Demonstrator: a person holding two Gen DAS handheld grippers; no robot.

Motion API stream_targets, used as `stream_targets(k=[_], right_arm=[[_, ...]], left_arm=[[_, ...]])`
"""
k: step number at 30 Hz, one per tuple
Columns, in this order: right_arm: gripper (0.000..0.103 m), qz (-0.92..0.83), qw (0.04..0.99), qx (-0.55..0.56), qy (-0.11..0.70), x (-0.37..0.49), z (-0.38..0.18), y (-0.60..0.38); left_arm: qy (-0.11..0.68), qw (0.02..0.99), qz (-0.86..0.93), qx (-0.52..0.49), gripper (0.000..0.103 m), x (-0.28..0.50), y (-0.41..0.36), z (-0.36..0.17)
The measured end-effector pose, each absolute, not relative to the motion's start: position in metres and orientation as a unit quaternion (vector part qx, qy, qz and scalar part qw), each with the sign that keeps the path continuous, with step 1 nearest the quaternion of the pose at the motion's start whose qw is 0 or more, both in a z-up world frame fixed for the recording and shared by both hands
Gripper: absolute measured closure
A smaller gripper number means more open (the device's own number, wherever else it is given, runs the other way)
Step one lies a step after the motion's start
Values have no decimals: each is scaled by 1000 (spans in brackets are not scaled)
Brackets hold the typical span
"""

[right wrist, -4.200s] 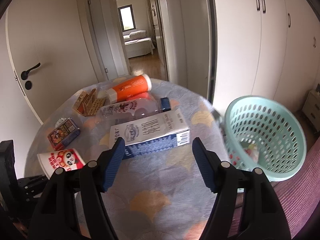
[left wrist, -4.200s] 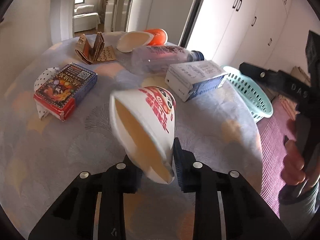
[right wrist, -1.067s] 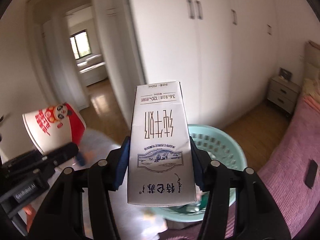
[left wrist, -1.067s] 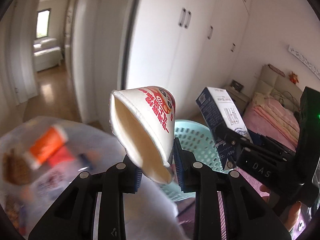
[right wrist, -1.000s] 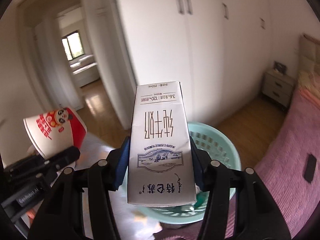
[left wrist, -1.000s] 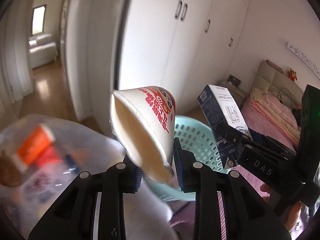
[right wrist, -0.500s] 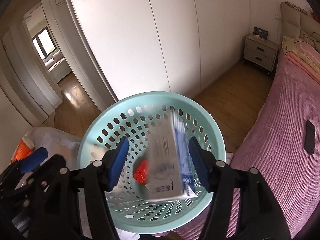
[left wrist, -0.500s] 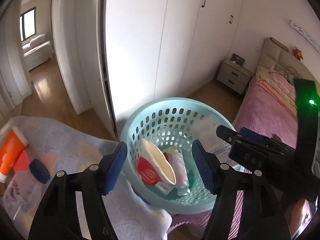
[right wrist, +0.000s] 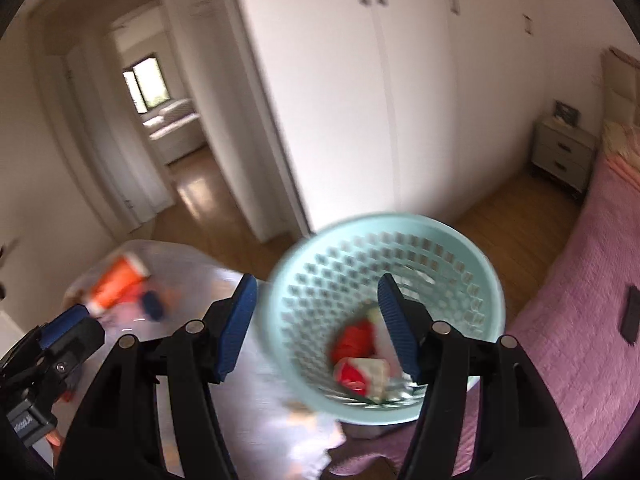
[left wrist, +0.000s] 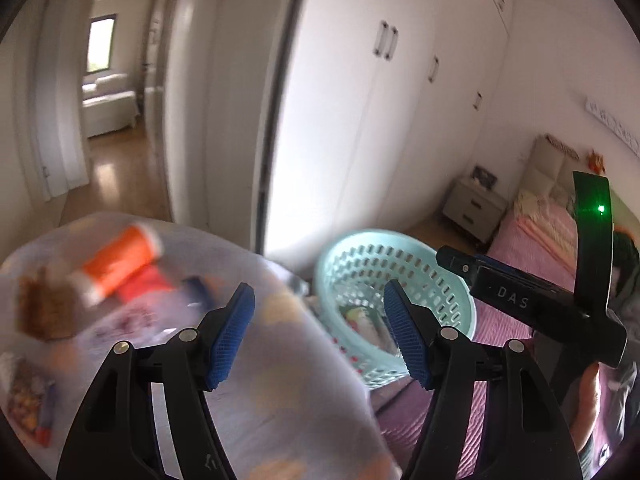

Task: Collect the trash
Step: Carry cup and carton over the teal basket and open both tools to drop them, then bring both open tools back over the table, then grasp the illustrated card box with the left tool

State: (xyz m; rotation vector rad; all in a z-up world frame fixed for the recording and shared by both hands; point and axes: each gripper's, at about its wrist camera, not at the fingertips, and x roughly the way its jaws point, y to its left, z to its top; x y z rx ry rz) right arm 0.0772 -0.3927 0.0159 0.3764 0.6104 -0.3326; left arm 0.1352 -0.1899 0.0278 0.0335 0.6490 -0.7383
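A mint-green perforated basket (right wrist: 472,264) stands on the floor past the table's edge; it also shows in the left wrist view (left wrist: 372,252). Inside lie a red and white noodle cup (right wrist: 354,364) and other trash. My right gripper (right wrist: 316,328) is open and empty above the basket's near rim. My left gripper (left wrist: 320,340) is open and empty over the table's right edge, left of the basket. On the table lie an orange bottle (left wrist: 116,268), a clear plastic bottle with a blue cap (left wrist: 160,296), brown folded paper (left wrist: 40,312) and a colourful box (left wrist: 28,400), all blurred.
The round table (left wrist: 260,400) has a pale patterned cloth. A pink bed (right wrist: 580,320) is to the right, with a dark phone (right wrist: 630,314) on it. White wardrobe doors (right wrist: 400,100) stand behind the basket. A nightstand (right wrist: 564,156) stands at the far right.
Both grippers opened and dropped the noodle cup and the milk carton into the basket. Since half a second ago both views have swung left, back toward the table.
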Motion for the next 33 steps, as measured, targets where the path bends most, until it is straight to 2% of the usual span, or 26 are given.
stream_targets(k=[6,11,15,22,28,29,31,33], right_arm=[[44,-82,950,140,266,89,42,-318],[44,-36,958,104,265,106,40,-263],[44,-5,954,89,286,129,28,-223],[44,22,933,99,345,167,-5,-180],[44,-4,912,148,383,190,-24,-174],[43,-11,907,163,389,194,-26,-176],[33,-28,895,199,399,201,-32,-176],[31,-54,882,237,404,205,-38,-178]], left_arm=[[283,916,-285,-5,38,131,-100,45],[285,938,-199,1,32,139,-24,40],[311,940,-139,27,19,152,27,18],[359,923,-111,82,18,176,51,-33],[373,915,-130,86,18,184,54,-45],[372,914,-129,92,18,183,51,-47],[372,912,-134,106,19,181,46,-49],[374,910,-139,116,22,178,40,-51]])
